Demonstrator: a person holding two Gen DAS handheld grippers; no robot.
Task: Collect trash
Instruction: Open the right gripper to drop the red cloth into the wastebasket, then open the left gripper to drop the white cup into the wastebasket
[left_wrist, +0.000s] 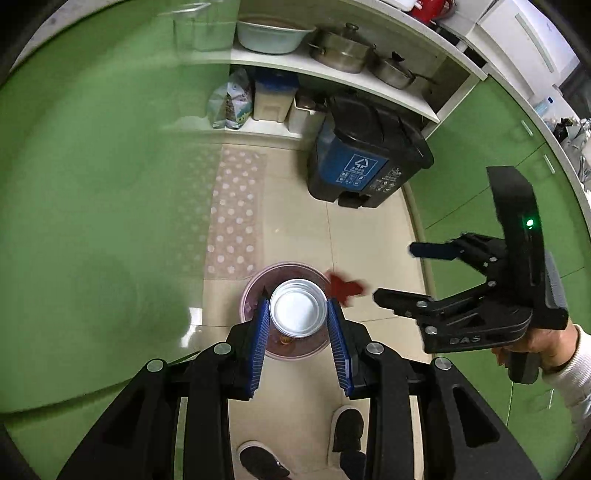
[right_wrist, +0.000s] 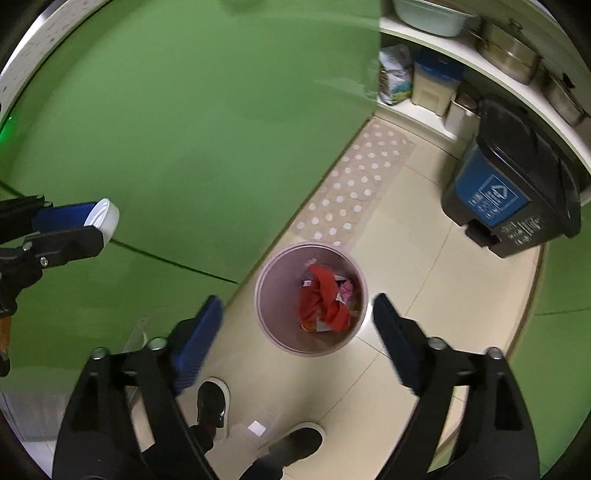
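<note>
A white round cup (left_wrist: 298, 312) sits between the blue pads of my left gripper (left_wrist: 297, 314), which is shut on it just above the pink waste bin (left_wrist: 248, 295) on the floor. From the right wrist view the same cup (right_wrist: 105, 218) shows in the left gripper (right_wrist: 98, 221) at far left. My right gripper (right_wrist: 298, 302) stands open and empty over the bin (right_wrist: 266, 266). A crumpled red wrapper (right_wrist: 325, 299) shows inside the bin's mouth among other trash. In the left wrist view the red wrapper (left_wrist: 345, 288) is a blur between the bin and the right gripper (left_wrist: 395, 272).
A black and blue pedal bin (left_wrist: 365, 155) stands farther along the floor, by shelves with pots (left_wrist: 340, 48) and a basin. A dotted mat (left_wrist: 232, 210) lies beside green cabinet doors (left_wrist: 92, 184). The person's shoes (right_wrist: 212, 402) stand just behind the pink bin.
</note>
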